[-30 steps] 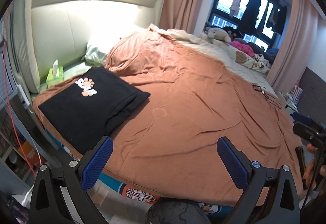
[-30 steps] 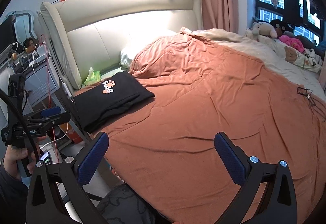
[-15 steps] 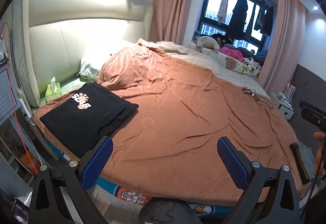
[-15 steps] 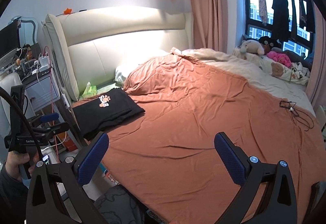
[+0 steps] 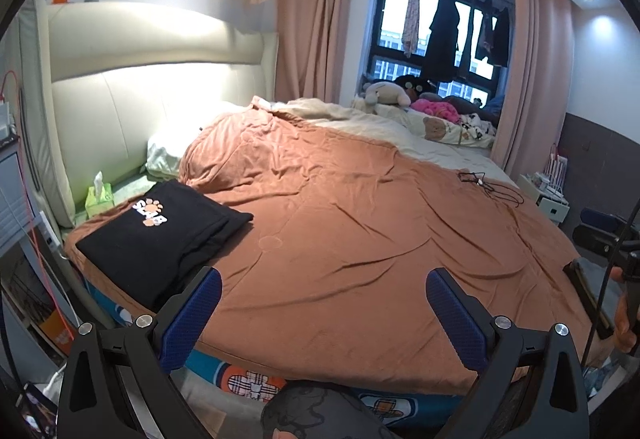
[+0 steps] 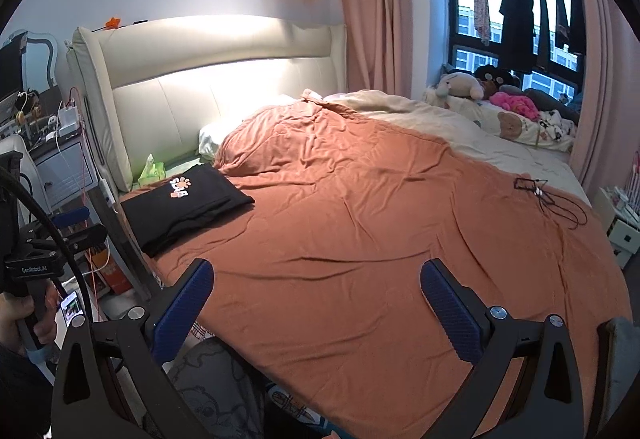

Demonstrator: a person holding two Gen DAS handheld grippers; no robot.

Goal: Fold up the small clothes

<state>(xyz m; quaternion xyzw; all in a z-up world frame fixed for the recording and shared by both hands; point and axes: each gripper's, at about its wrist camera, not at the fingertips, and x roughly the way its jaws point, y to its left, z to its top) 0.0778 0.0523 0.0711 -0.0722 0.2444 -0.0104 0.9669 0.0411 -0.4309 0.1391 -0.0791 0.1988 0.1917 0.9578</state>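
Observation:
A folded black garment [image 5: 164, 235] [image 6: 186, 205] with an orange and white paw print lies flat at the near left corner of the bed, on the rust-orange blanket [image 5: 360, 231] [image 6: 380, 219]. My left gripper [image 5: 320, 291] hangs open over the bed's near edge, to the right of the garment and apart from it, holding nothing. My right gripper [image 6: 316, 279] is open too, well back from the bed, with empty space between its blue pads. Nothing touches the garment.
A cream headboard [image 6: 224, 79] and a green tissue box [image 5: 98, 197] stand behind the garment. A black cable [image 6: 548, 199] lies on the blanket at the right. Soft toys [image 6: 460, 85] sit by the window. A bedside unit [image 6: 60, 163] stands at the left.
Both grippers have drawn back and up from the bed, so more of the room shows. The garment has stayed put, and both grippers have stayed open.

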